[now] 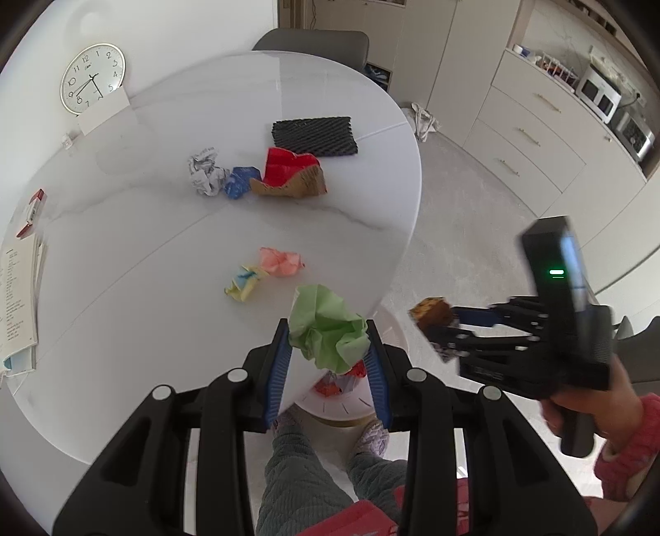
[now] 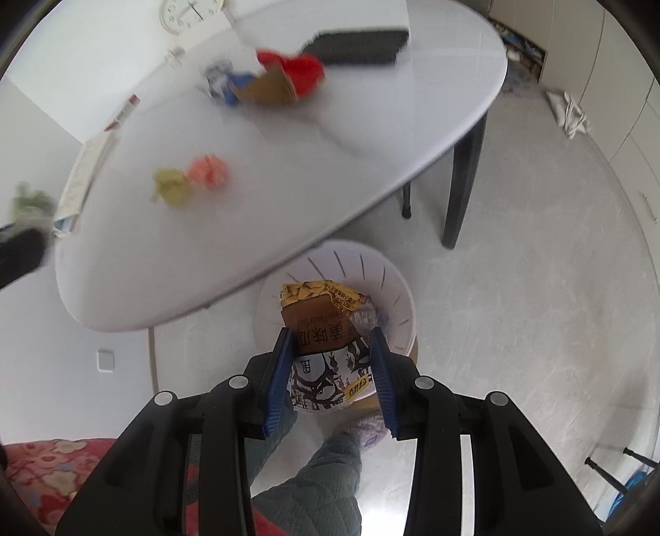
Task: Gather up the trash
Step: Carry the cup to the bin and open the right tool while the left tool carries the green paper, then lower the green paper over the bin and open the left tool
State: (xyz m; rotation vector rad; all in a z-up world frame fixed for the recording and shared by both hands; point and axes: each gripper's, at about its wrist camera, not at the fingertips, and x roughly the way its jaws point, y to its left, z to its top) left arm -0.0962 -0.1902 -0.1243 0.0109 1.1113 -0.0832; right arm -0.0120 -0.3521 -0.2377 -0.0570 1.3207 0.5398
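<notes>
My left gripper [image 1: 328,344] is shut on a crumpled green paper [image 1: 328,330] and holds it at the near edge of the white table [image 1: 123,288]. My right gripper [image 2: 332,348] is shut on a brown and yellow snack wrapper [image 2: 324,325] and holds it above the white trash bin [image 2: 396,297] on the floor beside the table. The right gripper with the wrapper [image 1: 431,315] also shows in the left wrist view. Pink [image 1: 280,262], yellow [image 1: 243,284], white [image 1: 204,171] and blue [image 1: 239,181] paper balls and a red and brown cardboard piece [image 1: 293,175] lie on the table.
A black foam mat [image 1: 315,138] lies at the table's far edge. Booklets [image 1: 18,297] and a red box [image 1: 31,212] lie at its left edge. A clock [image 1: 93,78] leans on the wall. A chair [image 1: 313,39] stands behind the table. My legs and slippers [image 1: 373,437] are below the grippers.
</notes>
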